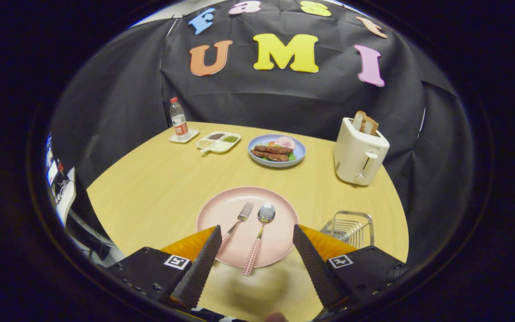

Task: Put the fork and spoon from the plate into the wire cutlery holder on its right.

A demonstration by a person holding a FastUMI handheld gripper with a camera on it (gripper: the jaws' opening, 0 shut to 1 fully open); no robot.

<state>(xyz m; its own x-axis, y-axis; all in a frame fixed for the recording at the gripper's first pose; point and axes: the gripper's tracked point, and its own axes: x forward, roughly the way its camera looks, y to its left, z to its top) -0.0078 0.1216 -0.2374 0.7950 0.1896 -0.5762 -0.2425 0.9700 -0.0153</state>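
Tongs [255, 250] held apart over the plate [280, 248] — fork [238, 223] and spoon [257, 239] judged light, stiff, slippery — best pinched at the checked handles, then moved to the wire holder [349, 228].

You faced a round, pale wooden bench [159, 188] backed by a black cloth wall [284, 103]; a strip of bright room [58, 179] showed beyond its left edge.
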